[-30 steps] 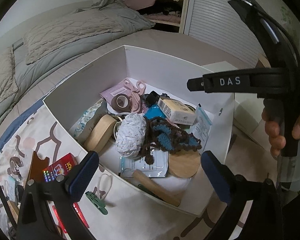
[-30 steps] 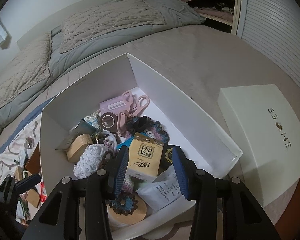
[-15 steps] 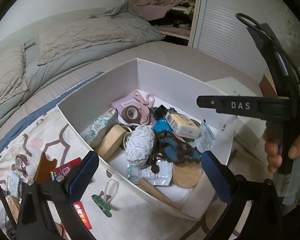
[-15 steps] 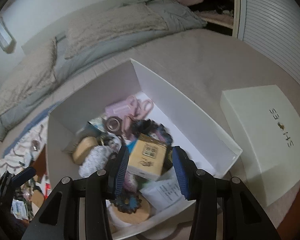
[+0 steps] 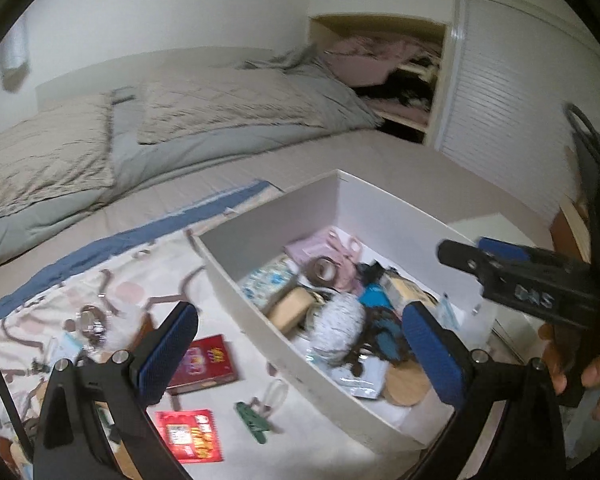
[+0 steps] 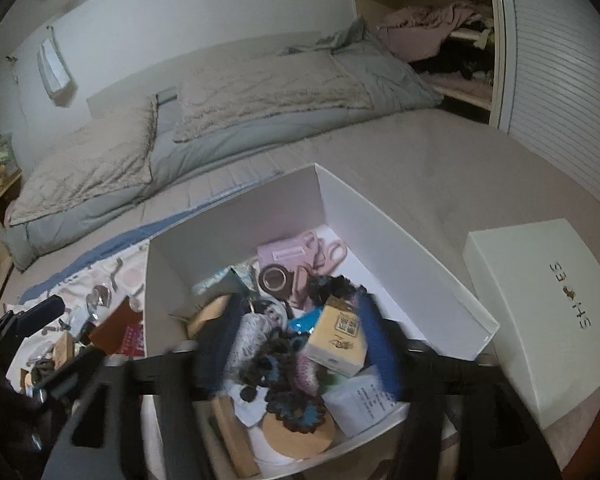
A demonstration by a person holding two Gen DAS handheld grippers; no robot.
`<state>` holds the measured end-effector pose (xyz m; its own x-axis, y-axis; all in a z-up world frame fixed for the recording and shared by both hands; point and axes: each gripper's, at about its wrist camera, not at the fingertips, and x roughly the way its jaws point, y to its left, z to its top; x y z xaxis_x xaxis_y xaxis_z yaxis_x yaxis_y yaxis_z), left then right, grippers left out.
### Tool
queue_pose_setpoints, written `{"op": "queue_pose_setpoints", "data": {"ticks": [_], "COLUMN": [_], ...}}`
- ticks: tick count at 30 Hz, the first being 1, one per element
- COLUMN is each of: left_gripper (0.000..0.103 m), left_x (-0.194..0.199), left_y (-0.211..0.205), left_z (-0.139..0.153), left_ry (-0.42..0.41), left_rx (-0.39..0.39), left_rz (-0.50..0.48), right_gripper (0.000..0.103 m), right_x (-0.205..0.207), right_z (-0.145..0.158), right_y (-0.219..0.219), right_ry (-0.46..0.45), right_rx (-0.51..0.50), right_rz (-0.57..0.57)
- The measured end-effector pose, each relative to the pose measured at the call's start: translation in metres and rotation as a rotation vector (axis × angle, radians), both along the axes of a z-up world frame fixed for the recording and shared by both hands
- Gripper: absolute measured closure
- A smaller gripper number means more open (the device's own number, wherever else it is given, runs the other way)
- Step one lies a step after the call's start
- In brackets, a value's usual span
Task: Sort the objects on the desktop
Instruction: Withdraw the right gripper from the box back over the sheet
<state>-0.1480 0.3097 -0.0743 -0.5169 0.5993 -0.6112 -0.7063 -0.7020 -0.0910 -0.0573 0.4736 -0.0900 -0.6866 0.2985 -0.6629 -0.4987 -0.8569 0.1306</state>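
Released since earlier: yellow carton (image 6: pixel 336 342), lying in white box (image 6: pixel 400 248).
Right gripper (image 6: pixel 300 344): jaws spread, blurred; left gripper (image 5: pixel 296 354): wide apart, empty.

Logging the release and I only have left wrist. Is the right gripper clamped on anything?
Observer: No. In the right wrist view the right gripper is open, though blurred. There is a gap between its left finger and the yellow tissue pack, which lies in the white box.
Operator: What's the white slab right of the box?
Observer: A box lid lying flat on the bed, printed SHOES.
Operator: Anything at the box's near right corner? It's hidden for me.
Observer: A folded white sheet with printed text.
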Motion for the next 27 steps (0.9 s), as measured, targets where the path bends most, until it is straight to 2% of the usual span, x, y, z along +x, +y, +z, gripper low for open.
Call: {"op": "queue_pose_setpoints", "data": {"ticks": [5, 9, 17, 27], "left_gripper": [0.000, 0.000, 0.000, 0.000], "left_x": [-0.009, -0.015, -0.025, -0.036], "left_y": [-0.021, -0.039, -0.074, -0.124], "left_z": [0.009, 0.015, 0.020, 0.017], "left_ry": [0.013, 0.028, 0.055, 0.071], "left_rx": [0.031, 0.046, 0.056, 0.036], "left_rz": [0.074, 0.118, 0.202, 0.318], "right_gripper": [0.024, 0.000, 0.000, 0.000], "right_x": [-0.001, -0.004, -0.013, -0.033], "right_z": [0.004, 0.004, 0.004, 0.002], "right_y": [-0.007, -0.012, -0.032, -0.069], "right_ry": [0.034, 0.046, 0.038, 0.027], "right_rx": [0.023, 0.025, 0.056, 0.078], "right_rz": [-0.005, -0.016, 0.020, 0.121]}}
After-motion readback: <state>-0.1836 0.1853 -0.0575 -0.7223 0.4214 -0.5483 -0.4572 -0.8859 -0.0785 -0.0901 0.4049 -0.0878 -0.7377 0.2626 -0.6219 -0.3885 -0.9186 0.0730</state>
